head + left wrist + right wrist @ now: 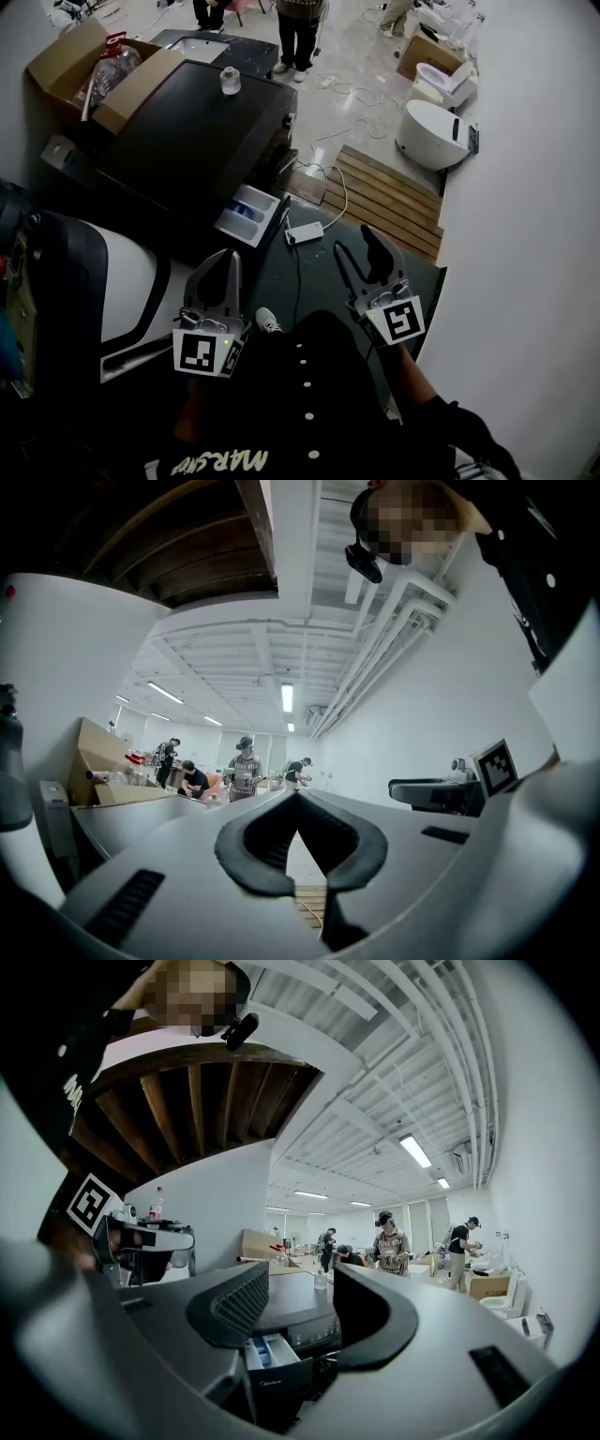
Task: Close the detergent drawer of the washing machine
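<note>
The dark washing machine (192, 136) stands ahead and to the left in the head view. Its detergent drawer (248, 214) is pulled out, showing white and blue compartments. My left gripper (228, 258) is held below the drawer, apart from it, jaws shut on nothing. My right gripper (356, 246) hovers to the right with its jaws open and empty. In the right gripper view the drawer (267, 1349) shows between that gripper's (300, 1302) spread jaws, still at a distance. The left gripper (298, 797) looks past the machine into the room, its tips touching.
A small jar (230, 81) stands on the machine top and a cardboard box (94, 70) sits behind it. A white power strip (305, 232) with cables lies on the floor near the drawer. A wooden pallet (389, 197) and white toilets (431, 131) are at right. People (300, 33) stand far back.
</note>
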Demonstrator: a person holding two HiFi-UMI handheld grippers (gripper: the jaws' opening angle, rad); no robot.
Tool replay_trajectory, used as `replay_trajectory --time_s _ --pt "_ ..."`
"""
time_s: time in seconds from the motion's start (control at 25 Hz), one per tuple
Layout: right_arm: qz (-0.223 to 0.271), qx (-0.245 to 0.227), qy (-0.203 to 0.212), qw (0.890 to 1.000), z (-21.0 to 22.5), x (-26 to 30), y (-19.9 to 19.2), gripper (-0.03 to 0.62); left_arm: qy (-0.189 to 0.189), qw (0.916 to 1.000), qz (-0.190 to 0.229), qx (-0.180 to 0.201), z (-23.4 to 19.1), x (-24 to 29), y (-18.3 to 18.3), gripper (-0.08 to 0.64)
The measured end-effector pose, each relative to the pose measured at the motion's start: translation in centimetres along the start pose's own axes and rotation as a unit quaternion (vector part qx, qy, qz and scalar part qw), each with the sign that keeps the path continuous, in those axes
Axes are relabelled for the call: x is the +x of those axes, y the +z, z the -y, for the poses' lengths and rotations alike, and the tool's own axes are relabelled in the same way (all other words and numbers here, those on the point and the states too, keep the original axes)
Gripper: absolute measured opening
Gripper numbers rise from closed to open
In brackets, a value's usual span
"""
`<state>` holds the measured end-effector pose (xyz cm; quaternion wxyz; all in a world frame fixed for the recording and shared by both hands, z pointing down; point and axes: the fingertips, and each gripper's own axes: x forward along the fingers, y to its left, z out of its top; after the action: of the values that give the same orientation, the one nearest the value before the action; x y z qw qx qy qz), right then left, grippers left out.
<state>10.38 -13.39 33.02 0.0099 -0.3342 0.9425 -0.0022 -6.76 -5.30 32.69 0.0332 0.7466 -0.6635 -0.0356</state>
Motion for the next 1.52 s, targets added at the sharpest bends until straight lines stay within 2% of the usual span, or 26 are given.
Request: replay_trajectory --time_s 0.36,0.8,1.04,1.32,1.52 --pt "-0.026 0.009 0.019 0.999 1.2 2.5 -2.3 0.221 0.016 0.9994 -0.03 -0.004 -1.1 1.8 -2.0 0.005" --pt "-0.062 0.0 0.085 0.994 2.8 7.5 -6.6 0.221 0.062 0.9957 -0.068 -0.016 -1.4 4.9 -3.7 0.005" --pt "-0.1 -0.003 0.125 0.987 1.7 8.7 -11.6 0.221 0.087 0.9924 -0.085 -0.015 -2.1 4.4 -4.7 0.005" --pt "-0.144 -0.001 0.163 0.976 -0.7 9.3 -17.8 0.221 0.123 0.9843 -0.124 -0.023 -2.8 2.0 -7.1 0.005" --pt "-0.167 -0.005 0.18 0.969 -1.7 9.3 -21.6 0.221 0.13 0.9805 -0.144 -0.032 -2.0 1.1 -8.5 0.005"
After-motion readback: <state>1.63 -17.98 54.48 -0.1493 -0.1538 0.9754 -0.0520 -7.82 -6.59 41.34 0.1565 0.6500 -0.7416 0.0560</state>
